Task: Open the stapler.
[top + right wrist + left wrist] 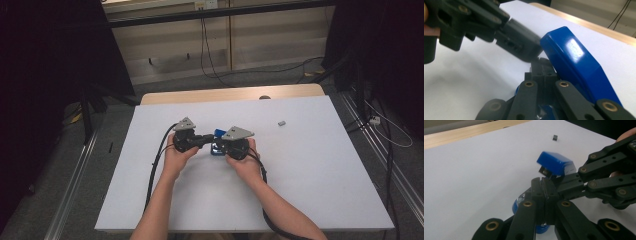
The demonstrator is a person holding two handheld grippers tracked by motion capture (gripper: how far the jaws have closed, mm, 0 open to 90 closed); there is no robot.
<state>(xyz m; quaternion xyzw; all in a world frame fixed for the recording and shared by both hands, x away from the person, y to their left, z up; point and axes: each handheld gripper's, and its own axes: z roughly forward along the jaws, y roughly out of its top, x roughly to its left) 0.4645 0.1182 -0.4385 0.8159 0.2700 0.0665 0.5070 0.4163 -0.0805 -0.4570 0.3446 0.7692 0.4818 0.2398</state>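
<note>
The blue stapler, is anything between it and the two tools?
Nothing visible. Both tools, left and right, already meet at the blue stapler mid-table, jaws shut. Whether they pinch part of it cannot be told. The small grey block lies apart, far right.

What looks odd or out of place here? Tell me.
The blue stapler, worked on by the left gripper and right gripper, has its top tilted up, apart from its base. A small grey piece lies alone on the white table.
</note>
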